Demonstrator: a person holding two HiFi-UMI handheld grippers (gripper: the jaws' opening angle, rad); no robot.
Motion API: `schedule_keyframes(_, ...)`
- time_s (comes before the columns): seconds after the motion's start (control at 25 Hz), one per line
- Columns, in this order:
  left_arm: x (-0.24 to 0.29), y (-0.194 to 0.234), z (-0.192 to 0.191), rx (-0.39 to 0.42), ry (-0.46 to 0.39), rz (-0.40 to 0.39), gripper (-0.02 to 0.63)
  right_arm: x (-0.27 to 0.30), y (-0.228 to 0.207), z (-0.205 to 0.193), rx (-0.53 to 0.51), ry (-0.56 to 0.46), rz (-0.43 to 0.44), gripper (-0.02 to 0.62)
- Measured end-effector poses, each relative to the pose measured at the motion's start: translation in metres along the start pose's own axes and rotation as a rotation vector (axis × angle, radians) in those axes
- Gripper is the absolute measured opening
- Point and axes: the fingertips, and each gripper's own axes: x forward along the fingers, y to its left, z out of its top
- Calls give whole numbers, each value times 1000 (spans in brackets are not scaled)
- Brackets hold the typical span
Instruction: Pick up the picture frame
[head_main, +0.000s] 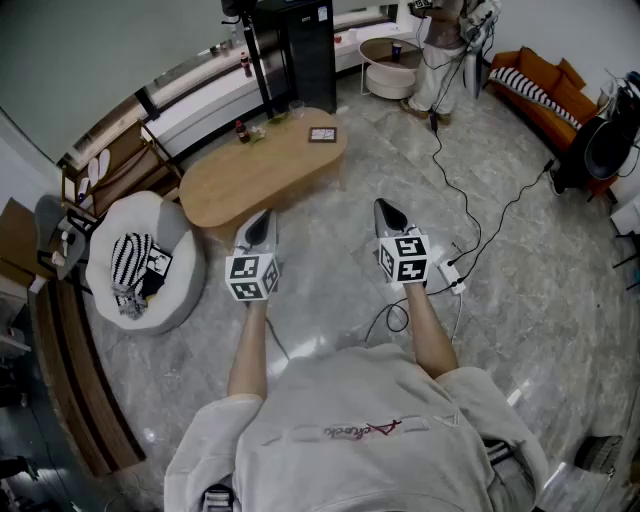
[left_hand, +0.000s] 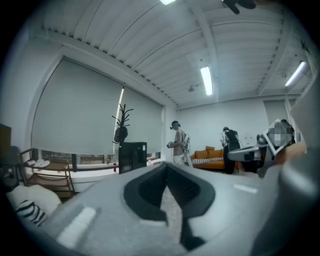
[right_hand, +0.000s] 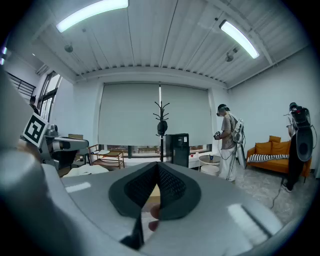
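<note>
While the frame (head_main: 322, 134) lies flat near the far right end of the oval wooden table (head_main: 250, 180), neither gripper is close to it. It sits apart from a small bottle (head_main: 241, 131) and a few green bits at the table's far edge. Both grippers hang over the marble floor (head_main: 330, 270) on the near side of the table, well short of the frame. The left gripper (head_main: 263, 217) points toward the table's near edge, and the right gripper (head_main: 382, 207) sits off to the table's right. In its own view the left gripper (left_hand: 167, 167) has its jaws brought together at the tips, with nothing between them. The right gripper (right_hand: 158, 166) looks the same, tips meeting and nothing held. A white round seat (head_main: 140, 215) with a striped cushion (head_main: 128, 262) stands left of the table. Behind the table is a black cabinet (head_main: 305, 50). To the far right another person (head_main: 440, 45) stands by a round side table (head_main: 390, 62), near an orange sofa (head_main: 545, 90). A black cable (head_main: 470, 215) runs across the floor on the right.
</note>
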Motion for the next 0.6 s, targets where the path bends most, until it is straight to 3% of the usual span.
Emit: schedule_keyframes(0.6, 22, -28, 3, 10, 5, -1, 2, -6, -27, -1, 18, -6, 18, 5)
